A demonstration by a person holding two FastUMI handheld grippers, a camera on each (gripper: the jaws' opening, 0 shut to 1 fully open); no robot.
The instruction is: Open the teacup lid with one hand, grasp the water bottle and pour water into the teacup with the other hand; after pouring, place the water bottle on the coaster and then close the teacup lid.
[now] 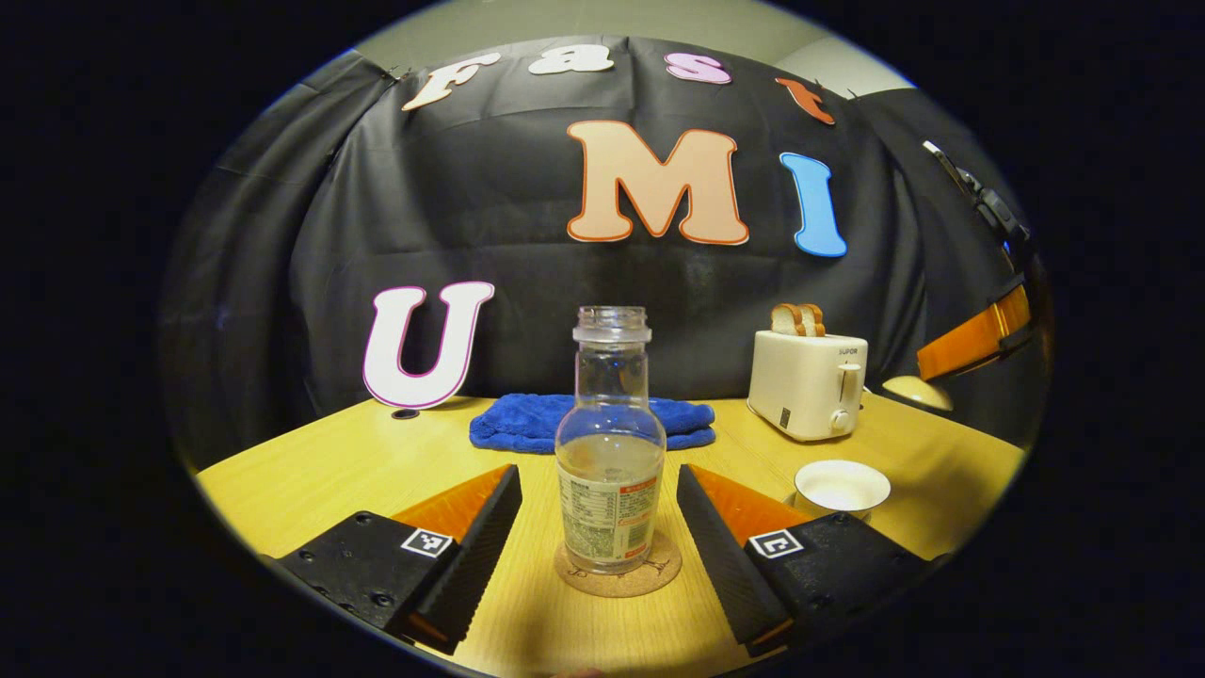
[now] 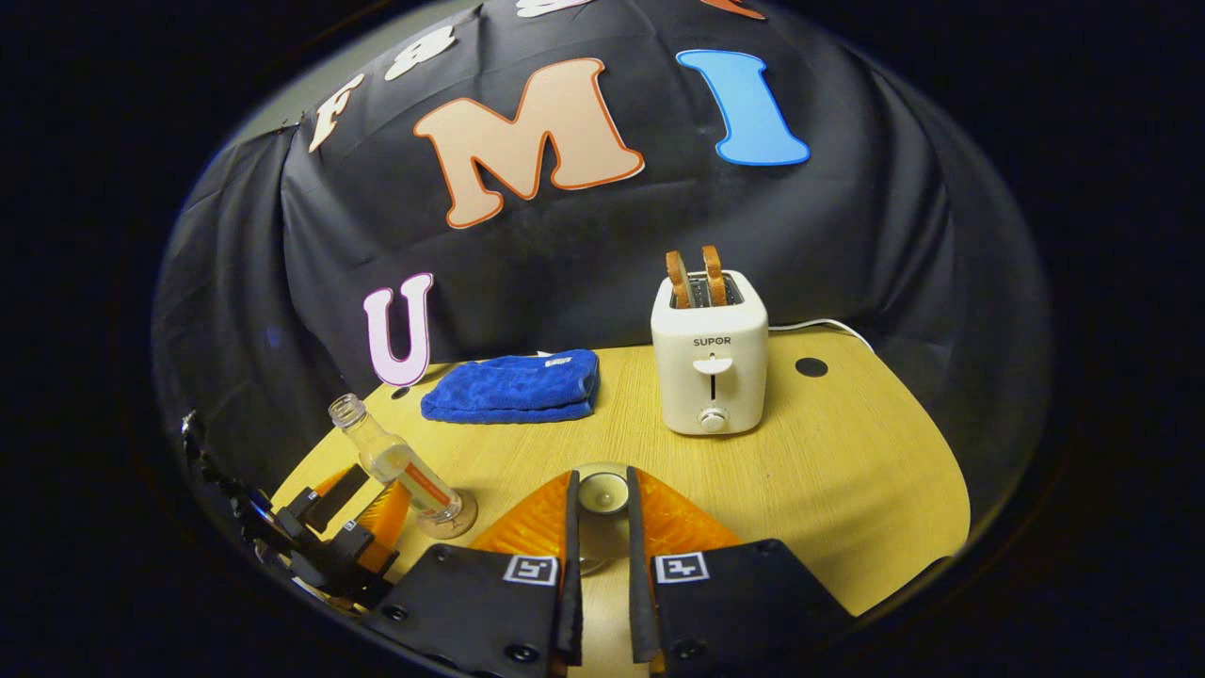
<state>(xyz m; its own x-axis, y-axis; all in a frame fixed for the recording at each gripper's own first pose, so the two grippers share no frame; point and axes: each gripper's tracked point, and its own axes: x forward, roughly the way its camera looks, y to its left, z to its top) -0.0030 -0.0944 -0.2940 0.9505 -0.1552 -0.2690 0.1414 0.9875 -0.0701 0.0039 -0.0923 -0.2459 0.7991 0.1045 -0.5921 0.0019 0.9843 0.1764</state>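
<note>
Both pairs of tongs we read one view at a time. From the left gripper view, the left gripper [image 1: 599, 527] stood wide open, its two fingers flanking one water bottle [image 1: 610, 452] without touching it. That bottle was uncapped, upright and partly filled, resting on one round cork coaster [image 1: 618, 574] on the wooden table [image 1: 311, 471]. One white teacup [image 1: 841, 487] sat uncovered to its right, near the right finger. Behind lay one folded blue towel [image 1: 532, 424] and one white toaster [image 1: 807, 384] with two bread slices [image 1: 798, 319] standing up in it. At the far right we saw the right gripper [image 1: 974, 344] in the air with a pale rounded piece [image 1: 918, 392] at its tip — whether that was the lid, we could not tell.

From the right gripper view, the right gripper [image 2: 602, 527] had its fingers drawn close together on a small pale lid [image 2: 602, 490] held between them — a grip the other view left unclear. We counted again one bottle [image 2: 400, 466], one towel [image 2: 513, 386] and one toaster [image 2: 711, 363], plus the open left gripper [image 2: 353, 523] beside the bottle. Two dark round holes [image 2: 811, 367] showed in the tabletop.
</note>
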